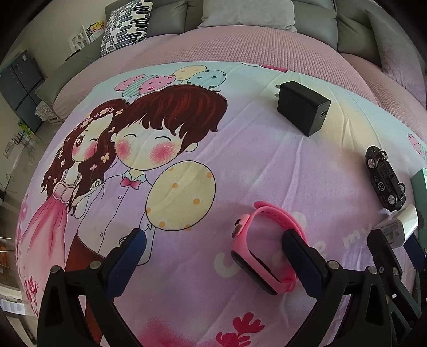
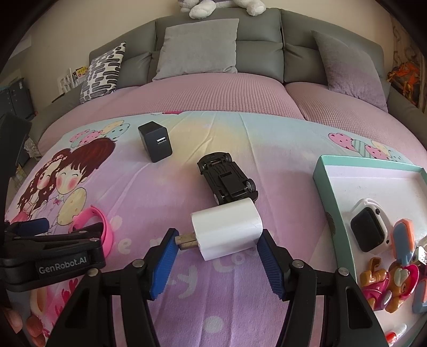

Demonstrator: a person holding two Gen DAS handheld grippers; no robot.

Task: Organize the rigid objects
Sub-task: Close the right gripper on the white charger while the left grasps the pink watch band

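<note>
Teal-rimmed shallow tray [image 2: 324,186] at bedspread's right edge holds white smartwatch [image 2: 369,229], toys; right gripper [image 2: 217,241] clamps white plastic charger [image 2: 226,231]; left gripper [image 1: 213,256] wide.

cartoon-print sheet [image 2: 165,186] spread over pink textured bed cover [image 2: 213,93]. grey padded headboard [image 2: 259,50] behind. grey pillow [image 2: 197,50] leaning at centre, second grey pillow [image 2: 349,69] right, black-and-white patterned cushion [image 2: 102,72] left. white plush toy [image 2: 221,6] on top of headboard. dark cabinet [image 1: 18,82] far left.
</note>
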